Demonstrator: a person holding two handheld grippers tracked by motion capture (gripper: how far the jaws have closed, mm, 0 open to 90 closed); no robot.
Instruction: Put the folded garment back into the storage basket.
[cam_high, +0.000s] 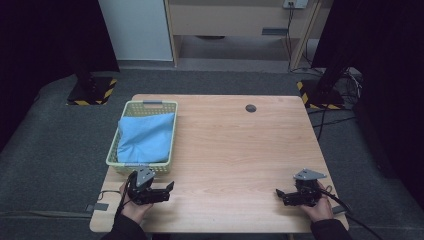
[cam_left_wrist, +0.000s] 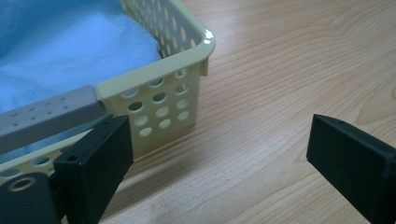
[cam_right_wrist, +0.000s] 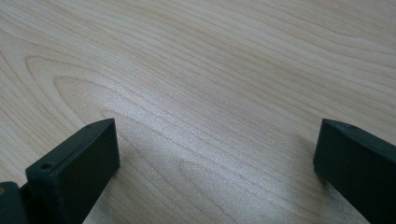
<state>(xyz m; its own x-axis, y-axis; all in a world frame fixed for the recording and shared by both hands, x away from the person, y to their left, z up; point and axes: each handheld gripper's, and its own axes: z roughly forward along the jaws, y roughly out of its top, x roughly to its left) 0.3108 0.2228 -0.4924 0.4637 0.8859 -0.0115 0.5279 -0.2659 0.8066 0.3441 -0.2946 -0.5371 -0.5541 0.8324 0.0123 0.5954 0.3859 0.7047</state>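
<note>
Looking down from the high view, a pale green perforated basket (cam_high: 143, 138) sits at the left side of the wooden table (cam_high: 235, 150), with a folded light blue cloth (cam_high: 146, 136) lying inside it; the left gripper (cam_high: 168, 190) rests just beside the basket's near end and the right gripper (cam_high: 280, 195) lies well apart at the table's near right edge, both with jaws spread wide and holding nothing. To lift the cloth well, I judge the left tongs should rise over the rim and pinch a raised fold rather than the flat middle, while the right comes across to take a second edge. In the left gripper view, the basket's rounded corner (cam_left_wrist: 196, 51) shows rows of round holes, a grey handle strip (cam_left_wrist: 51, 114) on its rim, and soft, fuzzy blue fabric (cam_left_wrist: 70, 46) behind; the black jaws stand wide apart over bare wood. In the right gripper view, the wide-set jaws frame smooth, light wood grain (cam_right_wrist: 210, 93).
</note>
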